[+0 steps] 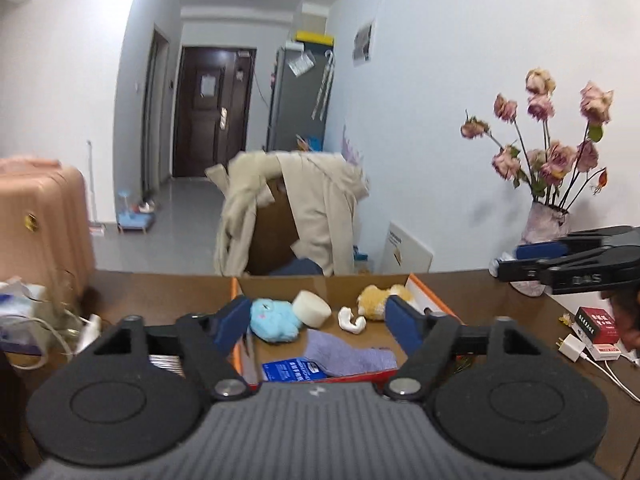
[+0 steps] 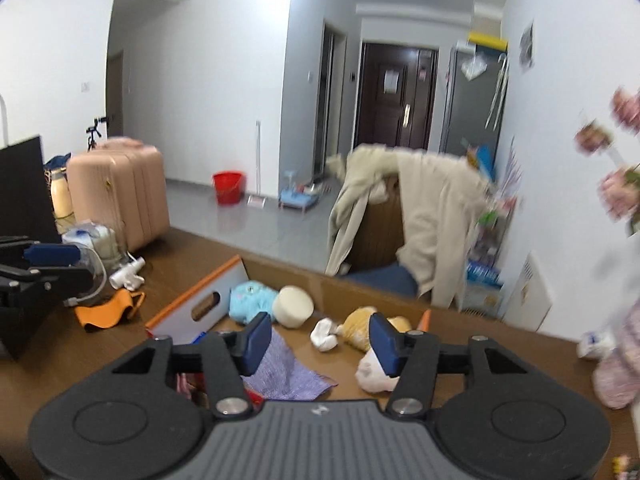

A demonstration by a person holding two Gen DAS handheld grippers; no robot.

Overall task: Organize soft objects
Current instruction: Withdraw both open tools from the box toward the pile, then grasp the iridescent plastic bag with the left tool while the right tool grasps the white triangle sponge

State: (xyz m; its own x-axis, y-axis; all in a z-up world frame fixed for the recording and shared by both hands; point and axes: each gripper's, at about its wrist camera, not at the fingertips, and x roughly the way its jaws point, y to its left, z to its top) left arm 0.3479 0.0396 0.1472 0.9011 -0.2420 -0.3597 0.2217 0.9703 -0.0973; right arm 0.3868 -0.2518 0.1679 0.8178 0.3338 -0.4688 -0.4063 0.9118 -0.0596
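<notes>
An open cardboard box with orange-edged flaps sits on the brown table. It holds a light blue plush, a cream foam cylinder, a small white piece, a yellow plush, a purple cloth and a blue packet. My left gripper is open and empty above the box's near side. My right gripper is open and empty over the box.
A vase of dried roses, a red box and a white charger are at the table's right. An orange cloth, cables and a bag lie at the left. A chair with a beige coat stands behind the table.
</notes>
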